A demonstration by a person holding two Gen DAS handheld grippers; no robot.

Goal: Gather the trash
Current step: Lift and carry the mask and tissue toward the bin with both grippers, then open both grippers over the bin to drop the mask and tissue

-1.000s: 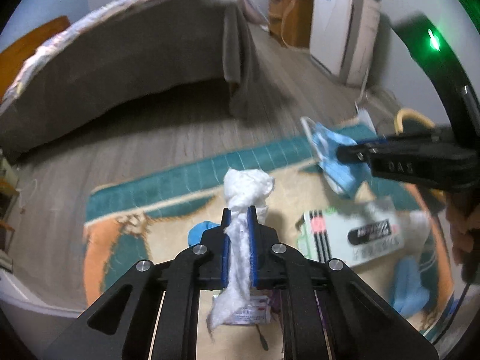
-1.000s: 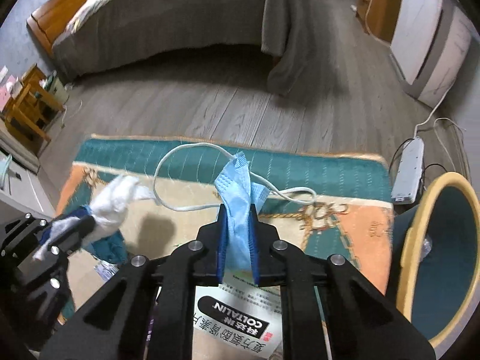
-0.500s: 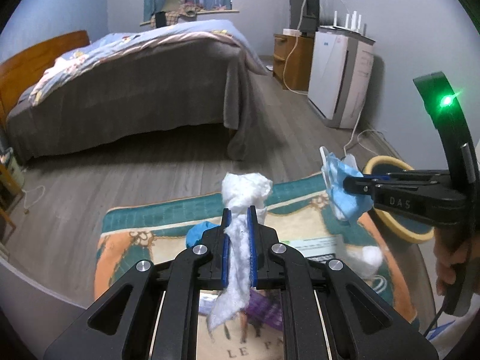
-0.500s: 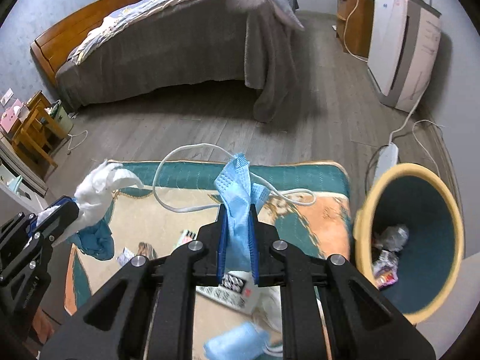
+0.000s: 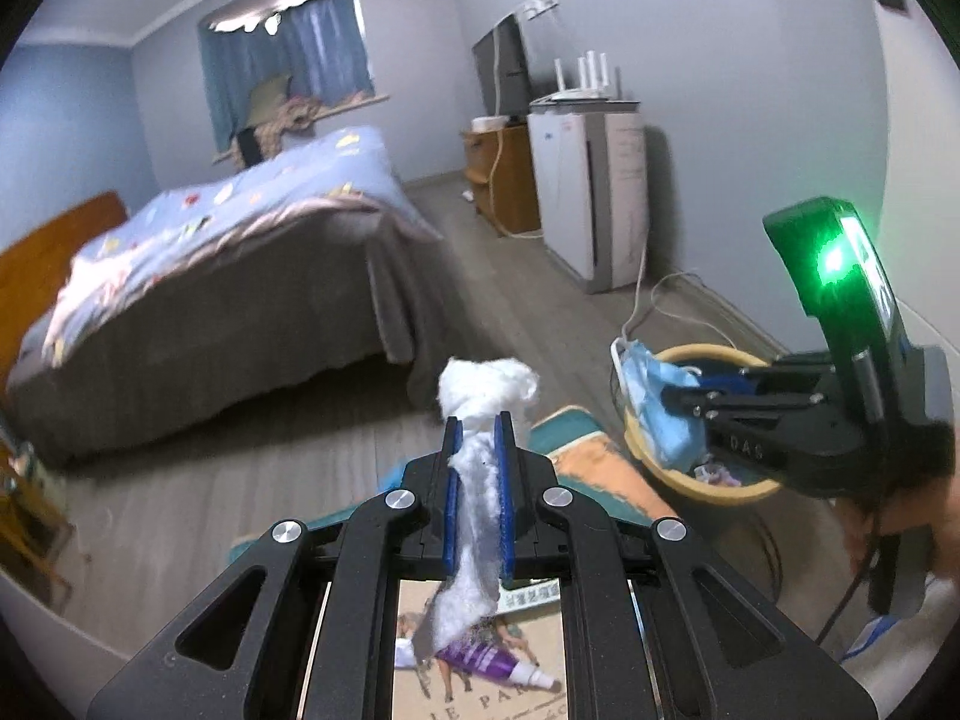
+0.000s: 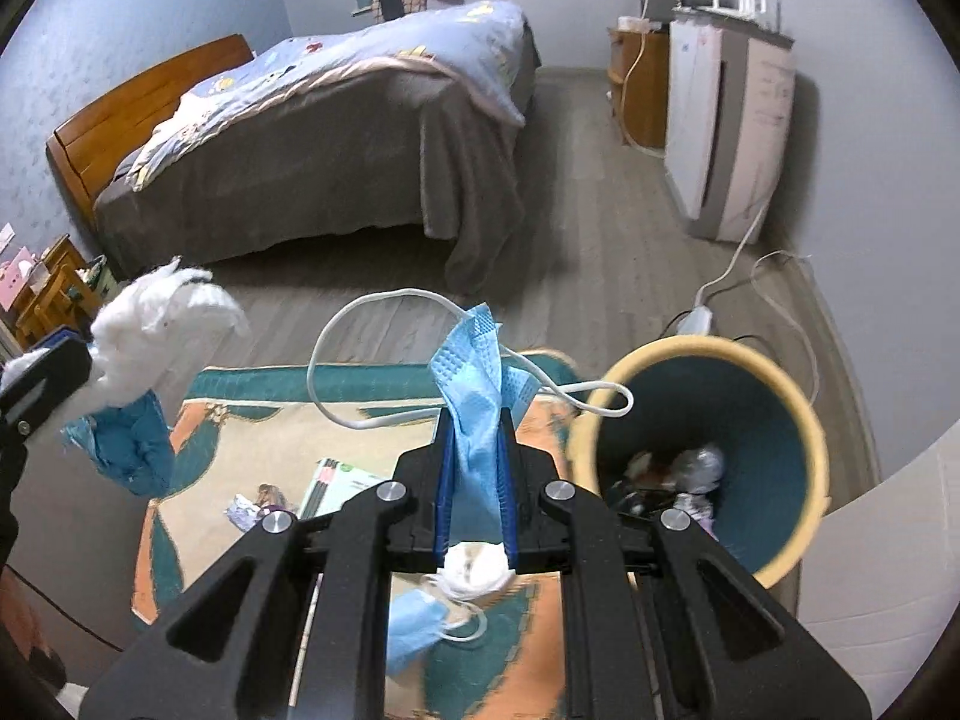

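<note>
My left gripper [image 5: 477,420] is shut on a white crumpled tissue [image 5: 483,393], held high over the patterned rug [image 5: 594,468]. My right gripper [image 6: 474,420] is shut on a blue face mask [image 6: 477,372] whose white ear loop [image 6: 336,354] arcs out to the left. The round bin [image 6: 798,420], yellow-rimmed and teal inside, stands to the right of the mask with several scraps at its bottom. In the left wrist view the mask [image 5: 651,408] hangs at the bin's near rim [image 5: 690,354]. The tissue [image 6: 156,324] shows at far left in the right wrist view.
On the rug [image 6: 252,450] lie a second blue mask [image 6: 414,624], a white wad [image 6: 474,570], a blue cloth [image 6: 135,450], a printed packet [image 6: 336,480] and a small wrapper [image 6: 246,507]. A bed [image 6: 336,138], a white appliance [image 6: 726,120] and a power strip [image 6: 696,321] with cords stand beyond.
Both grippers rose away from the rug with their loads. The bin came into view and now sits just right of the mask; more of the room shows.
</note>
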